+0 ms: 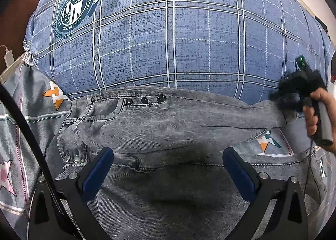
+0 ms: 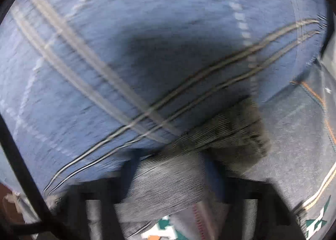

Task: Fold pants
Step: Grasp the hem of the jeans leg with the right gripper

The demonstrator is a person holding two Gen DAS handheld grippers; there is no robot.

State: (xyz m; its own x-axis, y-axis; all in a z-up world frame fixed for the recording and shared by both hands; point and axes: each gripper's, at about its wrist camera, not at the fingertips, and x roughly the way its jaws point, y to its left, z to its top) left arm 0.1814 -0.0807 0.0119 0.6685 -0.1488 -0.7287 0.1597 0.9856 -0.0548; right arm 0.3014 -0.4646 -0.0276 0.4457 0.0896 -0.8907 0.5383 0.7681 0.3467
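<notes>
Large blue plaid cushion (image 1: 172,36) with white grid lines and a round teal crest badge (image 1: 74,10) near its upper left corner, grey patterned bedsheet (image 1: 23,109) with orange and pink star motifs beneath, white charger block (image 1: 8,55) at the sheet's left edge

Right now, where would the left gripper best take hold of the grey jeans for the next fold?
Probably the waistband corner by the metal rivets on the jeans, coming from above with the left gripper: that edge lies flat and exposed, while the right gripper is already at the hem end.
</notes>
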